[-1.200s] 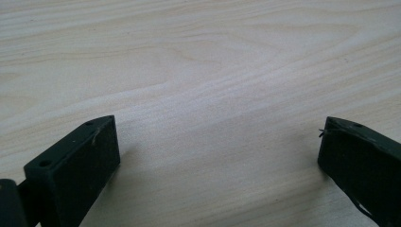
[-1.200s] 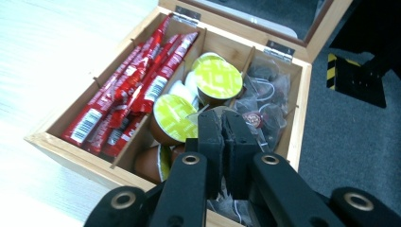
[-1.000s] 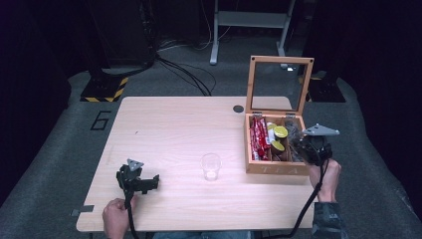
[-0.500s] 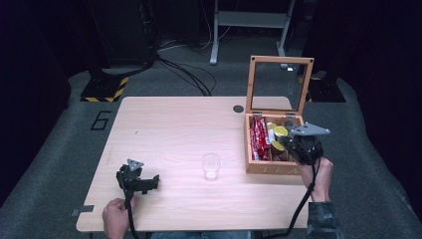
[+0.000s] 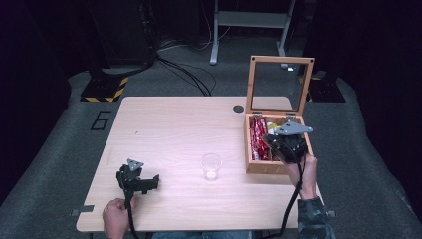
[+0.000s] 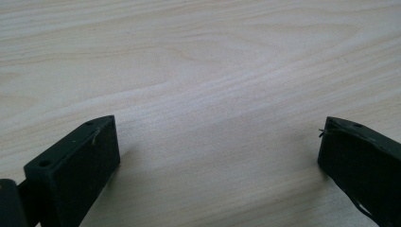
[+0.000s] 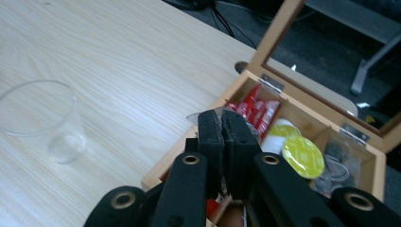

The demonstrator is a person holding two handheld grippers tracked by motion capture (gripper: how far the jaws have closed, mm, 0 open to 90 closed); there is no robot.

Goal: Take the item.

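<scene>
Wooden box (image 5: pixel 260 167) with raised glass lid, red sachets (image 7: pixel 253 111) inside; right gripper (image 7: pixel 222 124) fingers pressed together, left gripper (image 6: pixel 217 142) fingers spread.

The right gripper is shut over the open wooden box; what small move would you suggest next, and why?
Probably carry the right gripper left toward the clear cup. Its jaws are shut with something thin and clear pinched between them, above the wooden box, and the cup stands empty.

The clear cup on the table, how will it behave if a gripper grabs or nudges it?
The clear cup looks thin-walled and empty, so probably light and easily squashed. Standing upright on smooth wood, it would likely slide or tip if nudged, then roll.
</scene>
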